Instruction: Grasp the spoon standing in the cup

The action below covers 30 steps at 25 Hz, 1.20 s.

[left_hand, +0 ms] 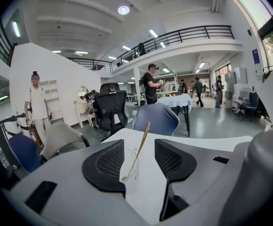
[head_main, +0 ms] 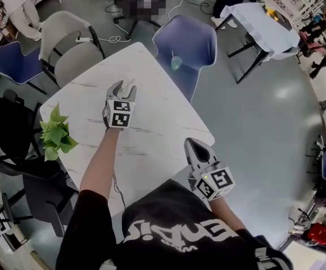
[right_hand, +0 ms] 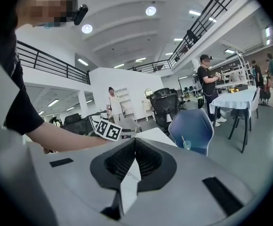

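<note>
Nearest, at the white table's (head_main: 152, 134) corner, the right gripper (right_hand: 134, 142) is clenched on nothing. Farther out, the left gripper (left_hand: 139, 142) is released, its jaws either side of one clear cup (left_hand: 129, 173) on the tabletop. In it leans one slim gold spoon (left_hand: 145, 132), bowl down, handle tilted right.
</note>
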Tool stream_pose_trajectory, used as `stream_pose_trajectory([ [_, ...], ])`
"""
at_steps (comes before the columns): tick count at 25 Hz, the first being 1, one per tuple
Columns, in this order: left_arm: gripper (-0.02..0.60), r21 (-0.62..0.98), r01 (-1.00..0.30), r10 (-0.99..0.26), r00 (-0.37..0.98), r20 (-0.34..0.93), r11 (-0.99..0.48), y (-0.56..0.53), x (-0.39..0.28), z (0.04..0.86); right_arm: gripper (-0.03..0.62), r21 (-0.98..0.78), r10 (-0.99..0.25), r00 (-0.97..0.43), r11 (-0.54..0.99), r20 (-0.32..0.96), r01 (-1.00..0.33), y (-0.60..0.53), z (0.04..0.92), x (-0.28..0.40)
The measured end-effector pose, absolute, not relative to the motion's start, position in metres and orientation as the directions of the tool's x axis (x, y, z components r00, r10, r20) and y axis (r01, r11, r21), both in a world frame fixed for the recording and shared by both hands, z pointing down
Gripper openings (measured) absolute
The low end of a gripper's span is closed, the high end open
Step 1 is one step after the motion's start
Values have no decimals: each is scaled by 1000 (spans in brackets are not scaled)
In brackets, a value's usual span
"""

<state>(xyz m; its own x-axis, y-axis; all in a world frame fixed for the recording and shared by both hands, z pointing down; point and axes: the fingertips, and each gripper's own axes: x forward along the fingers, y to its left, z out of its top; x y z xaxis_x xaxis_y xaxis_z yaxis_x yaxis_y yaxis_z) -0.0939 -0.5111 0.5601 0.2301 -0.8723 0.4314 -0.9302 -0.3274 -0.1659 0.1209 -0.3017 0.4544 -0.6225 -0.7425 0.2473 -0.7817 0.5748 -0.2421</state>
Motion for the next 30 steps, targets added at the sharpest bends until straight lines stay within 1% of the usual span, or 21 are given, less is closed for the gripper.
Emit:
stream_pose_trajectory([
  [8,197,-167,-932,-861,216,460,-322,-529,-88,578,12,-251,-740,-619,567,263,-785,-306,462,122],
  [11,171,-188,-927,-869,214,446,-325,-534,-83,575,12,-252,-741,-617,564,266,-786,-306,463,123],
  [14,121,-206,-927,-877,199,437,-313,-535,-83,574,12,-254,-742,-614,560,271,-789,-307,464,126],
  [17,93,-219,-928,-882,183,435,-301,-535,-83,573,12,-256,-742,-611,556,274,-790,-308,465,130],
  [26,44,-272,-920,-890,144,433,-281,-533,-87,571,12,-260,-743,-612,555,272,-790,-309,467,133],
  [30,33,-287,-917,-891,134,435,-278,-533,-90,569,12,-261,-743,-612,555,272,-790,-310,466,134],
])
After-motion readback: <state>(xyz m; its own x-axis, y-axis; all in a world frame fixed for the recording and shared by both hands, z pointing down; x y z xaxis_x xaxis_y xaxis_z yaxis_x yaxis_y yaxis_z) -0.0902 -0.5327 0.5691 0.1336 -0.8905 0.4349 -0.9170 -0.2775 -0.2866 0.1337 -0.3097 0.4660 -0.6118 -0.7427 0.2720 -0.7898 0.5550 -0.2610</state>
